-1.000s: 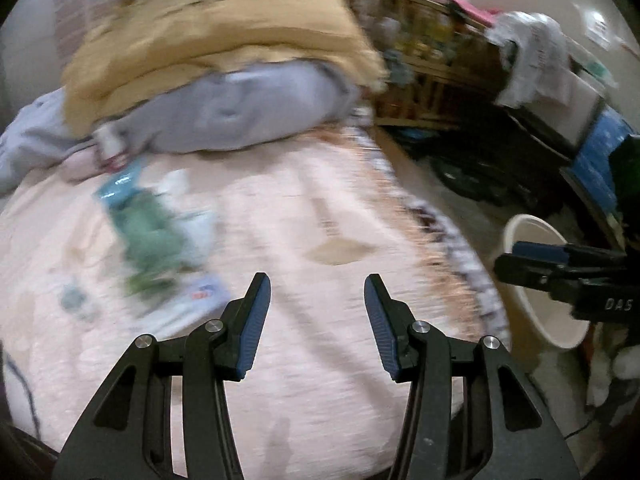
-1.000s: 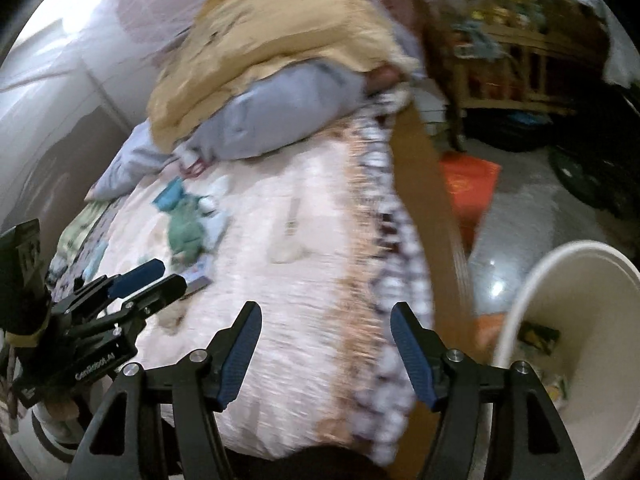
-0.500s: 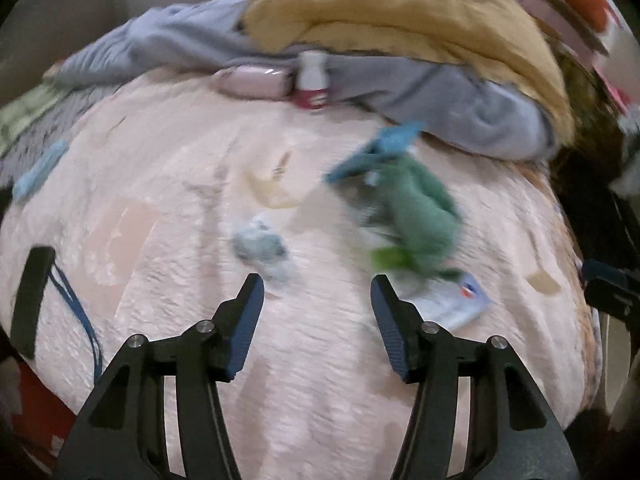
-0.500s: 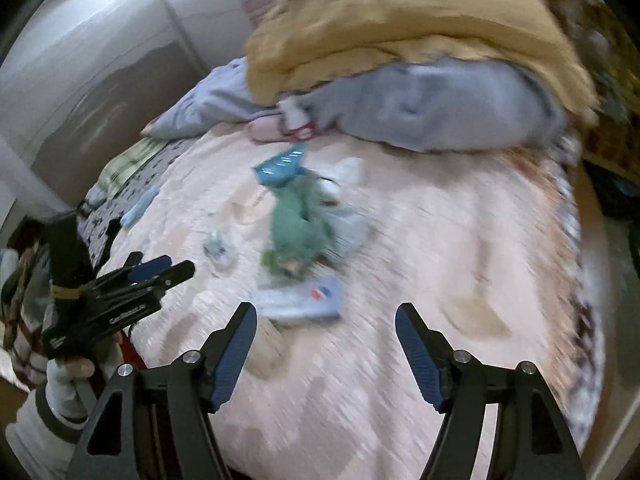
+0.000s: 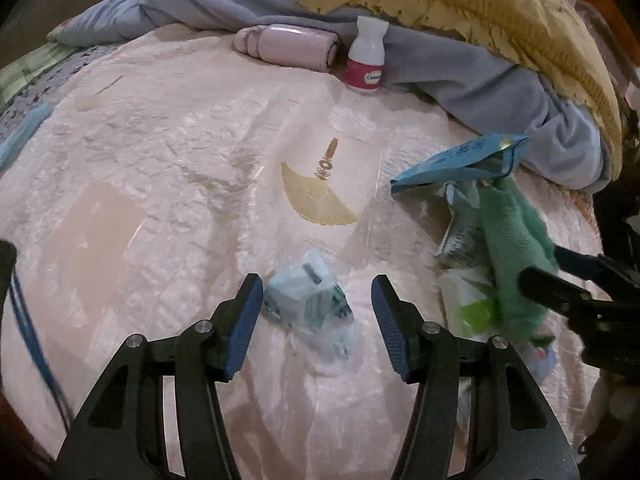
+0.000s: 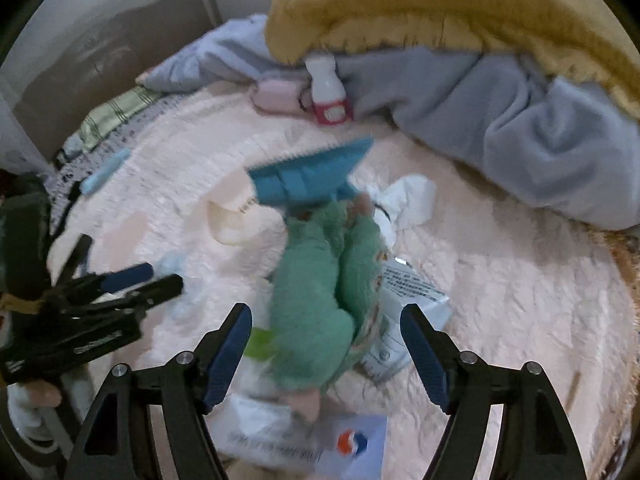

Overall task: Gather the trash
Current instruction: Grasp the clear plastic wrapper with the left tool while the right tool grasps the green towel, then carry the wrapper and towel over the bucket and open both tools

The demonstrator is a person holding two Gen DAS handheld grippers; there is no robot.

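Observation:
Trash lies scattered on a pink bedspread (image 5: 160,168). A crumpled clear and teal wrapper (image 5: 312,304) sits between the fingers of my left gripper (image 5: 318,320); the jaws are closing and the pads do not press on it. My right gripper (image 6: 326,352) hovers over a green plush cloth (image 6: 320,300) that lies on white printed wrappers (image 6: 408,300); its jaws are opening, with nothing gripped. A blue packet (image 6: 308,176) and a white tissue (image 6: 408,200) lie just beyond. Each gripper shows in the other's view: the right gripper (image 5: 580,280), the left gripper (image 6: 140,280).
A white bottle with a red label (image 5: 366,60) and a pink roll (image 5: 288,46) rest against a grey blanket (image 5: 480,76) under a yellow blanket (image 5: 460,4). A white wrapper with a red and blue logo (image 6: 320,448) lies near the bed's front edge.
Both grippers swung away from the bucket and bed edge and came down over the trash pile. The teal wrapper now lies between the left fingers, the green cloth between the right ones.

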